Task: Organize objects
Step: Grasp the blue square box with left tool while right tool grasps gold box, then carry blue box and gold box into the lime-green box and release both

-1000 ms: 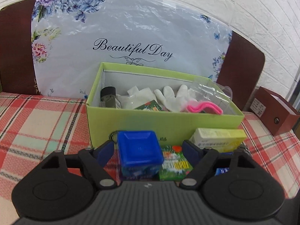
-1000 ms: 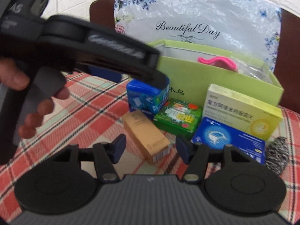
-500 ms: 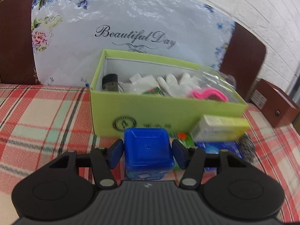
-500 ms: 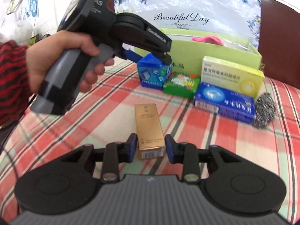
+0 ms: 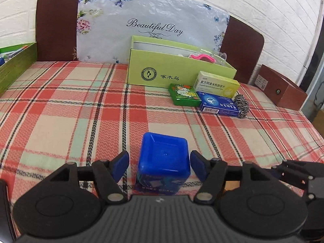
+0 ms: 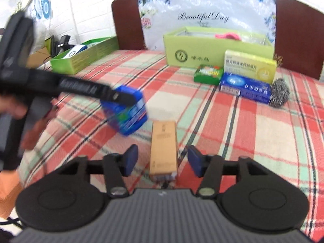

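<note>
Left wrist view: looking along the left gripper (image 5: 160, 162) across a plaid cloth (image 5: 81, 121) toward a brown headboard (image 5: 56, 30) and white brick wall (image 5: 263, 4). Jaws opening, standing apart from a blue box (image 5: 164, 162) sitting between them, gaps showing either side. Sitting at one o'clock: green carton (image 5: 172, 68), green packet (image 5: 184, 97), yellow pack (image 5: 216, 84), blue pack (image 5: 219, 105), scourer (image 5: 242, 105). Leaning behind, a floral bag (image 5: 151, 22). Standing at nine o'clock, a green tray (image 5: 16, 66); at three, a brown box (image 5: 283, 91).

Right wrist view: looking along the right gripper (image 6: 163, 160), jaws opening, clear of a tan box (image 6: 164, 147) lying between them on the cloth. Showing blurred at ten o'clock, a hand (image 6: 18, 109) carrying the left gripper around the blue box.
</note>
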A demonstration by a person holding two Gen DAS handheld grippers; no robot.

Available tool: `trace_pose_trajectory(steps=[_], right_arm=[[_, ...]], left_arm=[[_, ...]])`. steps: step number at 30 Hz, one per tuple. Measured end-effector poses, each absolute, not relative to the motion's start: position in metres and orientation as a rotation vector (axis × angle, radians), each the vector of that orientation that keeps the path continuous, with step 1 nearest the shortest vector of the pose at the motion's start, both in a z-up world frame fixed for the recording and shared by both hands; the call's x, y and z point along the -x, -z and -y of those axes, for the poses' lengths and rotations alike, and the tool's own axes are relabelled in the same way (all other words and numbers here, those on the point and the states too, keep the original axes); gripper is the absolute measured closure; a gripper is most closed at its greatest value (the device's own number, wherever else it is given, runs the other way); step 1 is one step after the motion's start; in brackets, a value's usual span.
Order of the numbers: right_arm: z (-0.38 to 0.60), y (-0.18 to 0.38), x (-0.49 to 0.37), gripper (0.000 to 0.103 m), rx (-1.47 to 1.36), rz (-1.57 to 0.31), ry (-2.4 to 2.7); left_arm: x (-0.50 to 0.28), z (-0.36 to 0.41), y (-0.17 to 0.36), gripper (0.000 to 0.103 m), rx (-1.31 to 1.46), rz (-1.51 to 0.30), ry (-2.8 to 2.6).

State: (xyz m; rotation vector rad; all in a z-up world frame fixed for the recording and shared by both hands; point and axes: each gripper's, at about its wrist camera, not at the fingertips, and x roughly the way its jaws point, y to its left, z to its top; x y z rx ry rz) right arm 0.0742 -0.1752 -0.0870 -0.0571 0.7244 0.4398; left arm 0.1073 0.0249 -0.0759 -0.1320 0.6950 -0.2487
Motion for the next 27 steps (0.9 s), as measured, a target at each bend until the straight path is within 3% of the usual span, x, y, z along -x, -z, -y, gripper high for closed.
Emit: trace_pose_trajectory(steps=[19, 27], right_arm=[[0.154, 0.104, -0.084, 0.05, 0.127, -0.796, -0.378], [0.156, 0.107, -0.087, 0.072, 0.109, -0.79, -0.374]], left_arm=[[-0.124, -0.016, 0.096, 0.035, 0.177, -0.742, 0.252], [-0.127, -0.026, 0.099, 0.039, 0.235, -0.752, 0.276]])
